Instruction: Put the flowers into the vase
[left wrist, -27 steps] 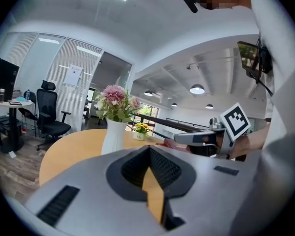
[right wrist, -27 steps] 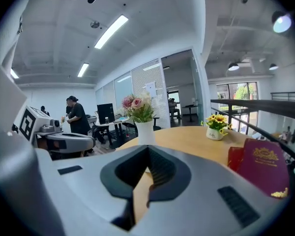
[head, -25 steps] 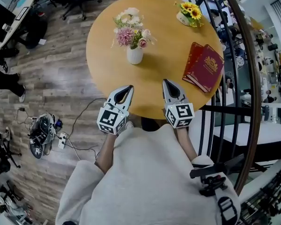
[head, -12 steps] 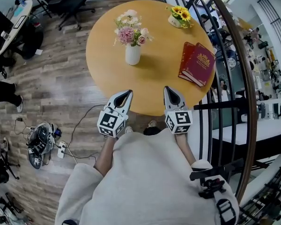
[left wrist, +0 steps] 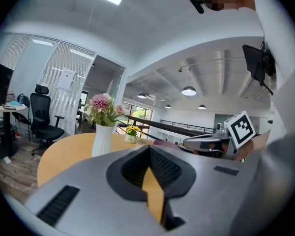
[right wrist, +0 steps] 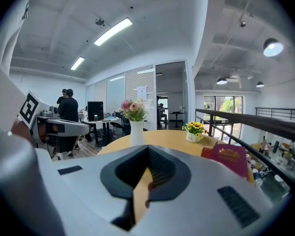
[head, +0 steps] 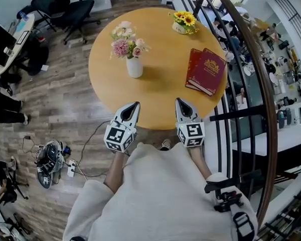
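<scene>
A white vase (head: 134, 67) holding pink and white flowers (head: 125, 38) stands on the round wooden table (head: 155, 97), left of its middle. My left gripper (head: 136, 105) and right gripper (head: 179, 102) hover side by side over the table's near edge, well short of the vase, both shut and empty. In the left gripper view the vase (left wrist: 102, 139) and flowers (left wrist: 103, 107) rise beyond the shut left gripper (left wrist: 148, 149), with the right gripper's marker cube (left wrist: 243, 128) at the right. In the right gripper view the vase (right wrist: 136, 133) stands ahead of the right gripper (right wrist: 148, 157).
Two dark red books (head: 205, 70) lie at the table's right side, and a small pot of yellow flowers (head: 183, 22) sits at the far edge. A curved railing (head: 251, 84) runs close on the right. Office chairs (head: 65, 6) and cables (head: 52, 157) are on the floor at left.
Both grippers have slid lower in the head view, nearer the table's front edge. The table, vase and books have shifted left and slightly farther off. Both jaws stay shut.
</scene>
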